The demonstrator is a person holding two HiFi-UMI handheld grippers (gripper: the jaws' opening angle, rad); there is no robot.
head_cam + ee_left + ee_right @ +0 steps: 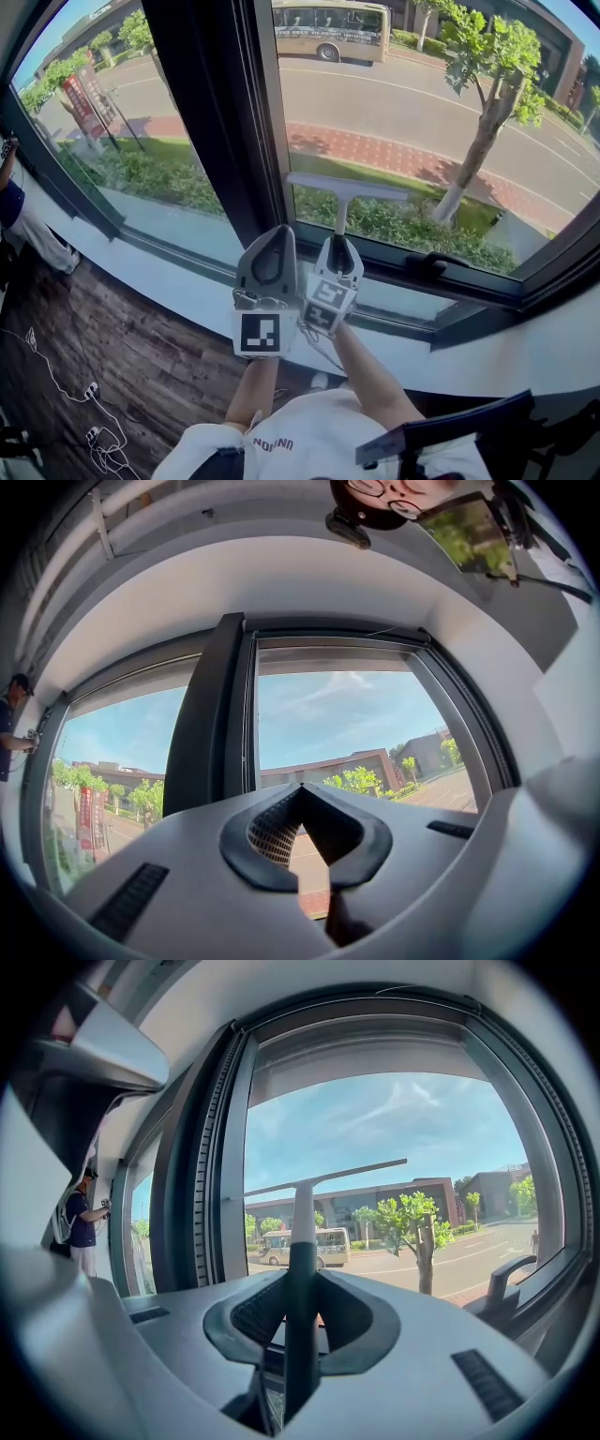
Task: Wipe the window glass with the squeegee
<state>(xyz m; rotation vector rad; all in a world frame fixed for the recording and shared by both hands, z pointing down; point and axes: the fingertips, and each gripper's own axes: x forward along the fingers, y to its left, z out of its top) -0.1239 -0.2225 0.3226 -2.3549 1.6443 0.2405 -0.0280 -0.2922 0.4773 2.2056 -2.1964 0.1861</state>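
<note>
Head view is showing both of your hand-held grippers side by side at the centre of the frame, pointing up at the window. Your right hand-held gripper (pixel 338 251) is clamping the handle of the squeegee (pixel 345 190). The squeegee is standing upright above it, with its pale blade lying crosswise over the lower part of the glass (pixel 422 103) in the right-hand pane, just right of the dark frame post (pixel 211 112). You cannot tell from here whether the blade is touching the glass. Your left hand-held gripper (pixel 271 240) is sitting just left of the right one, clear of the squeegee.

Right gripper view is showing the two jaws pressing on the dark handle from both sides at lower centre. The pale stem is rising from them to the blade, which is slanting up toward the right of the frame.

Left gripper view is showing the jaw tips meeting at lower centre, gripping nothing, with only the window beyond them.

Through the glass, a bus (pixel 328 28) is showing on the road at top centre and a tree (pixel 483 122) is standing at the right. A dark window handle (pixel 433 264) is lying on the lower frame, right of the grippers. A person (pixel 14 211) is standing at the far left edge.
</note>
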